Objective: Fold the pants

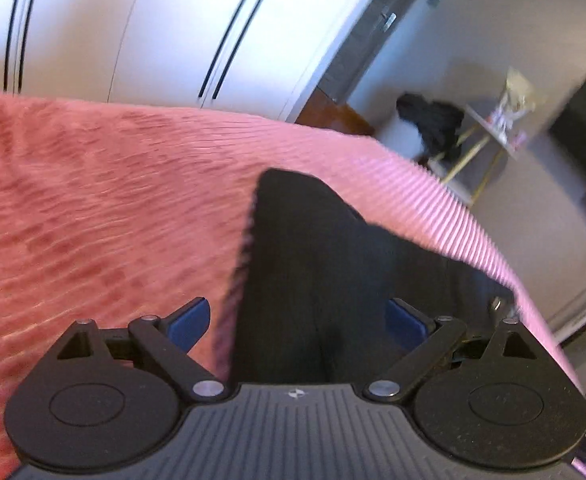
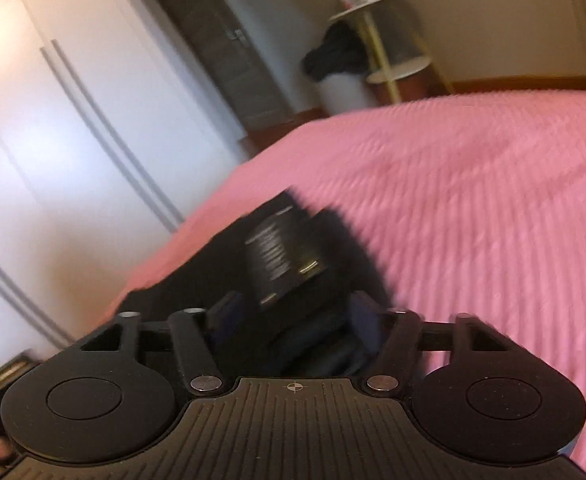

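the pants (image 1: pixel 313 264) are black and lie on the pink ribbed bedspread (image 1: pixel 93 208) of the bed, near its edge. in the left wrist view a pointed flap of the dark cloth rises up between the blue pads of the left gripper (image 1: pixel 299 320); its fingers (image 1: pixel 191 320) stand wide apart, one on each side of the fabric, and the cloth passes through the gap without being pinched. the pink cover falls away to the right, just past the pants.

in the right wrist view the frame is blurred. the pants (image 2: pixel 333 240) run from the bed's near edge toward the right gripper (image 2: pixel 293 320), and a dark label (image 2: pixel 281 260) with pale lines of print lies on the cloth just ahead of the gripper. the right fingers (image 2: pixel 367 320) sit on either side of bunched black fabric; they look partly closed on it, but the blur and the dark cloth hide the pads, so i cannot tell whether they grip it.

behind the bed stand white wardrobe doors (image 1: pixel 153 32) with dark vertical grooves. further back are a grey door (image 2: pixel 221 48) with a handle, a dark bundle (image 2: pixel 333 56) on a pale bin, and a small round shelf stand (image 2: pixel 377 32) with yellow legs and little items on top
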The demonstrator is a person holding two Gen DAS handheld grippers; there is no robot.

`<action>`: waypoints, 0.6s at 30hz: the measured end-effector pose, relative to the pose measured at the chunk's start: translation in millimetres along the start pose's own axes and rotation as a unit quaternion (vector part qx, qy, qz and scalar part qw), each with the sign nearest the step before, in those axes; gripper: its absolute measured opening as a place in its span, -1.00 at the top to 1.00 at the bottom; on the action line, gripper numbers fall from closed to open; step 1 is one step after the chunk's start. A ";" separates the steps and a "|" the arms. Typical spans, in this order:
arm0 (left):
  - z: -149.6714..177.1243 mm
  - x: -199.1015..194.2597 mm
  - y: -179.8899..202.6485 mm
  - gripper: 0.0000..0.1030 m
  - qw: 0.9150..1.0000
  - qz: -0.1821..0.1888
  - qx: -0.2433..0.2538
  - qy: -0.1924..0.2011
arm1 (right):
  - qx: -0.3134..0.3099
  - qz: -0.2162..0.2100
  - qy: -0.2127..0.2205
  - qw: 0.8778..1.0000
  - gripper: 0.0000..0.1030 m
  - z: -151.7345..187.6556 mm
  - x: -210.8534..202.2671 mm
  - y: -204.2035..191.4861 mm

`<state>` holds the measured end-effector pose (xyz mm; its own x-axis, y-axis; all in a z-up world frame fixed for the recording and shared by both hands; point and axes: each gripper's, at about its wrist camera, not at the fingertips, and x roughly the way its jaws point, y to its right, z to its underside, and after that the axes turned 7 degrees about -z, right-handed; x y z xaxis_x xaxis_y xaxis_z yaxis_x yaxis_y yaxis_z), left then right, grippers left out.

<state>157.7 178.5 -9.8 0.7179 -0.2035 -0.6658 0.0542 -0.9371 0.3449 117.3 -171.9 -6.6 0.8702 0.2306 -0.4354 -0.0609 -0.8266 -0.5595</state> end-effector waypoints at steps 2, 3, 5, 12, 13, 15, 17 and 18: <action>1.4 2.0 22.8 -0.86 0.998 -0.014 0.052 0.017 | -0.015 -0.019 -0.013 1.000 0.01 4.0 10.4 -12.8; 0.1 5.6 30.0 -0.91 0.997 -0.022 0.071 0.019 | -0.016 -0.024 -0.019 0.999 0.01 6.1 14.2 -15.7; -0.3 17.3 42.3 -0.92 0.994 -0.045 0.104 0.008 | -0.018 -0.011 -0.026 0.999 0.21 12.1 18.9 -8.8; -23.4 64.8 55.1 -0.92 0.988 -0.110 0.110 0.013 | -0.052 -0.006 0.019 0.998 0.32 4.9 9.1 8.0; -24.8 77.8 57.1 -0.93 0.986 -0.117 0.116 0.001 | -0.071 0.015 0.026 0.997 0.21 4.4 8.1 9.7; -23.8 95.2 58.4 -0.93 0.987 -0.118 0.112 -0.009 | -0.099 0.026 0.012 0.995 0.35 8.3 18.6 15.4; -17.2 102.2 58.4 -0.93 0.988 -0.119 0.102 0.003 | -0.125 0.030 0.011 0.992 0.41 13.6 24.8 15.9; -12.2 104.0 59.8 -0.93 0.986 -0.123 0.110 0.015 | -0.143 0.035 0.011 0.989 0.41 14.1 26.3 12.8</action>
<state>244.1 104.8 -50.4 0.7221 0.0426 -0.6905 0.0793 -0.9966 0.0214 132.6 -169.2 -35.1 0.8793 0.1598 -0.4487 0.0170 -0.9519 -0.3058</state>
